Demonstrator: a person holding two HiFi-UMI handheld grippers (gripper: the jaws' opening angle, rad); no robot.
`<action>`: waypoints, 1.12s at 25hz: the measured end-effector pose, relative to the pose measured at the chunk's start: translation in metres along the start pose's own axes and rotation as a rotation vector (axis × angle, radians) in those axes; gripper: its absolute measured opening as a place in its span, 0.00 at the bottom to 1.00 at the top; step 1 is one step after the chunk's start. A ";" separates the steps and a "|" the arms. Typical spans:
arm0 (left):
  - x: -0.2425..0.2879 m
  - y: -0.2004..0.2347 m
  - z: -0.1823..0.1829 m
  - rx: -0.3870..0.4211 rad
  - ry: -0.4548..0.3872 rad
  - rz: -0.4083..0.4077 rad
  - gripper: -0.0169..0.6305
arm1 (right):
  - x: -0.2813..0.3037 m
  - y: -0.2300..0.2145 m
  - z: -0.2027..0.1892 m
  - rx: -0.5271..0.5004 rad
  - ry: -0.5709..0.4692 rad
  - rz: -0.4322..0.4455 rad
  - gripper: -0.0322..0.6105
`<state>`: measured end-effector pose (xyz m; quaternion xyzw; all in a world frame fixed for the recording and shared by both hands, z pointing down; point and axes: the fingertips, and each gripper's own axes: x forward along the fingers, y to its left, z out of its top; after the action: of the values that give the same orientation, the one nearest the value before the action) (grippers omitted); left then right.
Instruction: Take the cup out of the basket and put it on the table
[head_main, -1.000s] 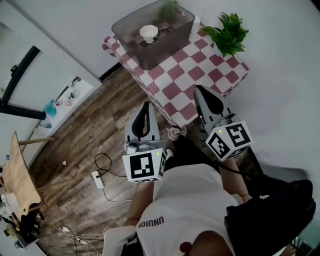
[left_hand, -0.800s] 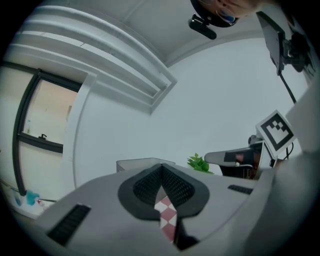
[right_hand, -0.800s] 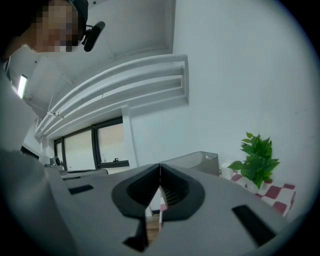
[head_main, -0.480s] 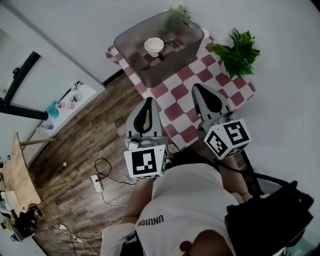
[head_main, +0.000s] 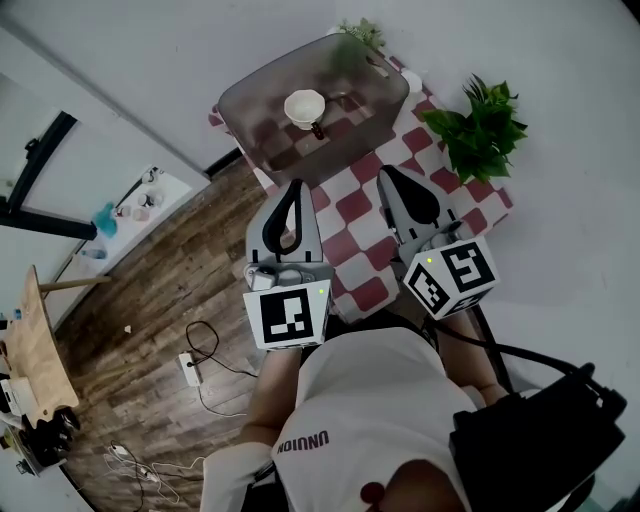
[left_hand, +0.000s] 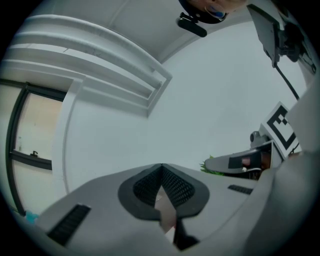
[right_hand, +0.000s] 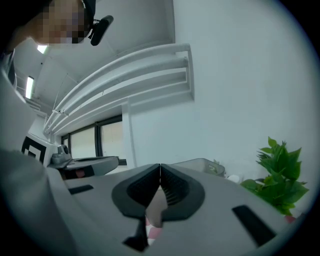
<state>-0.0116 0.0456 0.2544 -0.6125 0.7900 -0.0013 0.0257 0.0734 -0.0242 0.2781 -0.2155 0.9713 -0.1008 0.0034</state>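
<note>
A white cup (head_main: 304, 106) stands inside the grey translucent basket (head_main: 255, 105) on the far end of the red-and-white checkered table (head_main: 400, 160). Both grippers are held level, side by side, short of the basket. My left gripper (head_main: 293, 185) is shut and empty, with its tip over the table's near left edge. My right gripper (head_main: 385, 172) is also shut and empty, above the checkered cloth. In the left gripper view the pads (left_hand: 172, 187) meet at the tip. The right gripper view shows the basket (right_hand: 202, 165) ahead beyond its closed pads (right_hand: 172, 189).
A green potted plant (head_main: 485, 130) stands on the table's right corner, next to the white wall. On the wooden floor to the left lie a power strip and cables (head_main: 190, 365). A low white shelf with small items (head_main: 130, 200) is further left.
Both grippers have moved forward toward the table and now reach over its near part. The basket and cup appear closer. Both stay shut.
</note>
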 end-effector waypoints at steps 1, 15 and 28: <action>0.003 0.001 0.000 0.007 0.004 0.004 0.05 | 0.002 -0.001 0.000 -0.002 0.001 0.007 0.08; 0.054 0.032 0.018 0.074 -0.016 -0.062 0.05 | 0.043 -0.009 0.010 0.034 -0.030 -0.056 0.08; 0.148 0.062 0.024 0.045 -0.046 -0.272 0.05 | 0.083 -0.021 0.023 -0.008 -0.064 -0.207 0.08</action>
<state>-0.1079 -0.0818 0.2230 -0.7132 0.6986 -0.0087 0.0570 0.0079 -0.0818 0.2631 -0.3177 0.9437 -0.0897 0.0233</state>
